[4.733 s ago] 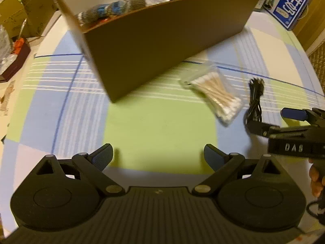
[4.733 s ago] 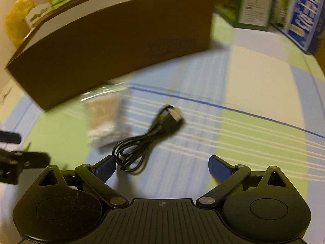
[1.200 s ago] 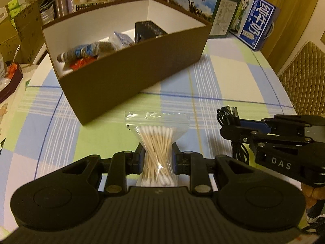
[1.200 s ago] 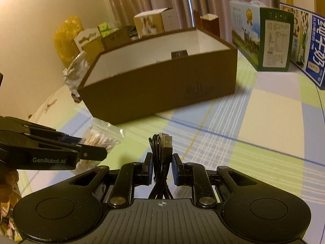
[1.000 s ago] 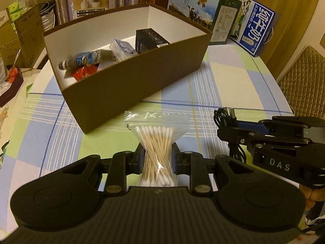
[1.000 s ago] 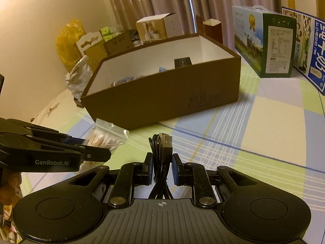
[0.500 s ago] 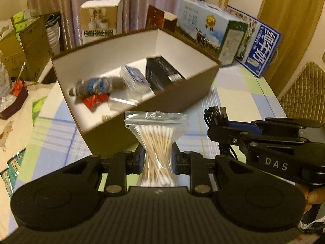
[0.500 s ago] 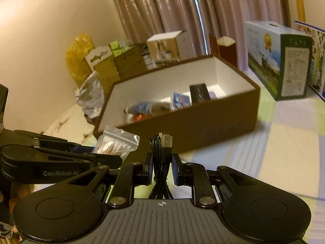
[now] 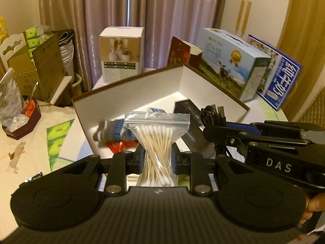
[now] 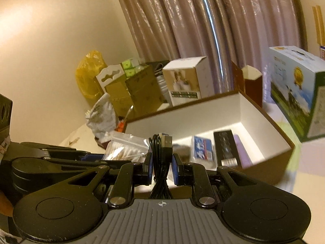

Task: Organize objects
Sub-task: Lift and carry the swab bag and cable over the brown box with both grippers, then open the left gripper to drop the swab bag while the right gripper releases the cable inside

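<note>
Cotton swabs in a zip bag [image 9: 157, 140] are squeezed by the left tongs [image 9: 157, 161]; the brown box [image 9: 130, 99] sits at 12 o'clock. Right tongs [image 10: 161, 167] pinch a black cable [image 10: 160, 162].

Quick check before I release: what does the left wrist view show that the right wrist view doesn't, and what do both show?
Only the left wrist view shows the rolled striped socks and a red packet at the near end of the box, plus the blue carton beyond the box.

Only the right wrist view shows the yellow bag by the wall and the purple item beside the black box.

Both show the brown box, the left tool shut on the cotton swab bag, and the right tool shut on the black USB cable.
</note>
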